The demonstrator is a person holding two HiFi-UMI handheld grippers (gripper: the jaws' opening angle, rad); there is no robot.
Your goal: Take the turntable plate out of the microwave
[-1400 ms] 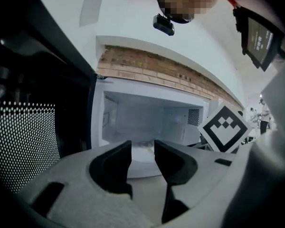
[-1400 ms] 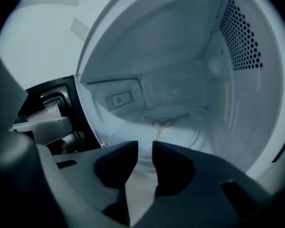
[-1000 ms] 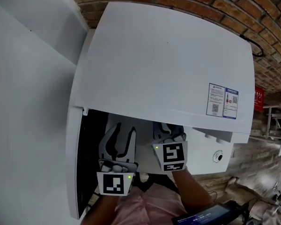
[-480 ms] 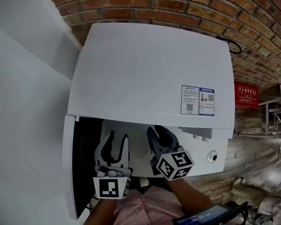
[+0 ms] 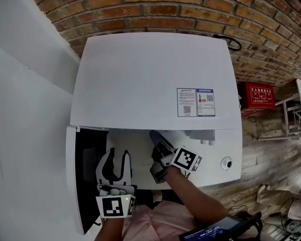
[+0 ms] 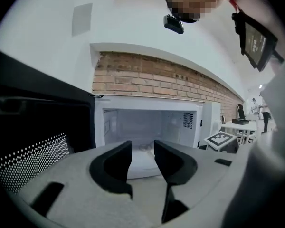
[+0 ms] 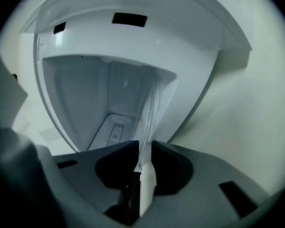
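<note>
In the head view, the left gripper (image 5: 117,155) is hovering before the open front of the white microwave (image 5: 150,79), with the swung-out door (image 5: 71,179) just to its left. The right gripper (image 5: 156,137) is lying rolled onto its side to the left gripper's right and is reaching in under the microwave's top, which is hiding the plate. In the left gripper view, the left gripper (image 6: 142,145) is pointing at the lit cavity of the microwave (image 6: 147,120) with its jaws spread and nothing between them. The dark perforated door (image 6: 33,146) is standing to its left. In the right gripper view, the right gripper (image 7: 145,145) is closing its jaws on the clear turntable plate (image 7: 151,110). The plate's rim is sitting between the jaws and filling the gap, and the rest of the glass is stretching ahead of the gripper into the cavity.
</note>
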